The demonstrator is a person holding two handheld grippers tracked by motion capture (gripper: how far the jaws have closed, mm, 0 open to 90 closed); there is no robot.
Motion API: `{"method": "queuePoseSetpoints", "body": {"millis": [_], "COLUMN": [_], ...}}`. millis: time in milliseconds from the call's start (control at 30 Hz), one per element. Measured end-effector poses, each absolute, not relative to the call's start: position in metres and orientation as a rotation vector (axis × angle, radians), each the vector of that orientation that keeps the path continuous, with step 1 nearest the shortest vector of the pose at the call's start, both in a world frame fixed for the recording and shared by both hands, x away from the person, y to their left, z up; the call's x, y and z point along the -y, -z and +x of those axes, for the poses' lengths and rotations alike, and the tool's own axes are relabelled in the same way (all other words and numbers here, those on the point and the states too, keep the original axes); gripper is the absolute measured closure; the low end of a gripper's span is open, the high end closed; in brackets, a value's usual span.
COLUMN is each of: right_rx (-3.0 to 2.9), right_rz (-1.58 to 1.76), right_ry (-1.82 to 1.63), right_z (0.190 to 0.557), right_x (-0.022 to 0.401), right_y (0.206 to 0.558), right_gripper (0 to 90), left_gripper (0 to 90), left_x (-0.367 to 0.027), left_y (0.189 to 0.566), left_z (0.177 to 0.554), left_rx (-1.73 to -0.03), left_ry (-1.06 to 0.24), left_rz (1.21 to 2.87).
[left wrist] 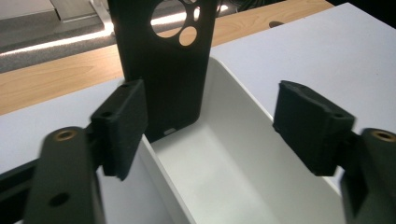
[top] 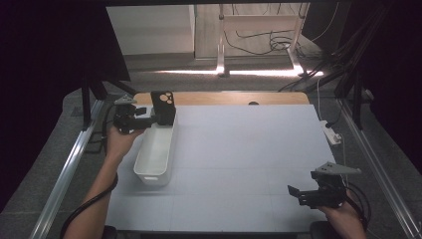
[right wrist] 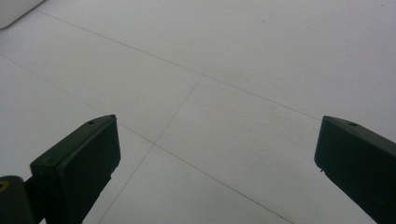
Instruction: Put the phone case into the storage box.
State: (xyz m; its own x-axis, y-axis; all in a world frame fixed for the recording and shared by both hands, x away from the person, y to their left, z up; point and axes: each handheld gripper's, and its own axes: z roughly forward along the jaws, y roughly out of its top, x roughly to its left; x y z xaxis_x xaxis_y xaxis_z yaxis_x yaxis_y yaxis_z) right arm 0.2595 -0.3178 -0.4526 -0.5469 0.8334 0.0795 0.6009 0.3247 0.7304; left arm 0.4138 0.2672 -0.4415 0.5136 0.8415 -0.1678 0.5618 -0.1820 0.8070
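Note:
A black phone case [top: 162, 107] with round camera cut-outs stands upright at the far end of a long white bin [top: 149, 175] at the table's left. My left gripper [top: 153, 119] reaches in from the left at the bin's far end. In the left gripper view its jaws are spread over the bin [left wrist: 243, 107]. The case [left wrist: 163, 70] stands just beyond the left pad [left wrist: 123, 121], and no pad presses on it. My right gripper [top: 297, 195] hovers low at the near right corner. In the right gripper view its jaws [right wrist: 217, 154] are wide apart over bare white table with nothing between them.
The white table top [top: 239, 149] has a wooden strip [top: 224, 98] along its far edge. A white power strip [top: 332, 133] lies off the right side. Metal rails [top: 69, 164] run along both sides, and cables lie on the floor beyond.

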Motion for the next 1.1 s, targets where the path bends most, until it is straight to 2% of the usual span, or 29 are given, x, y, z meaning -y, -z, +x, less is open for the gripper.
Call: {"method": "queuePoseSetpoints", "body": {"millis": [200,400,1100], "right_rx": [-2.274,-2.273,-2.283], "right_rz": [1.288,1.284,1.253], "right_ry": [-1.058,-1.067,-1.107], "right_z": [0.259,0.258,0.257], "right_x": [0.318,0.319,0.319], "right_y": [0.452,0.452,0.451], "right_gripper": [0.0,0.0,0.0], "left_gripper": [12.3,5.4,0.6], "left_x": [-0.264,-0.259,-0.249], "left_y": [0.441,0.438,0.429], "left_z": [0.407,0.398,0.367], "left_rx": [-1.138,-1.134,-1.082], "left_ry": [-0.36,-0.359,-0.347], "left_rz": [1.853,1.846,1.863]}}
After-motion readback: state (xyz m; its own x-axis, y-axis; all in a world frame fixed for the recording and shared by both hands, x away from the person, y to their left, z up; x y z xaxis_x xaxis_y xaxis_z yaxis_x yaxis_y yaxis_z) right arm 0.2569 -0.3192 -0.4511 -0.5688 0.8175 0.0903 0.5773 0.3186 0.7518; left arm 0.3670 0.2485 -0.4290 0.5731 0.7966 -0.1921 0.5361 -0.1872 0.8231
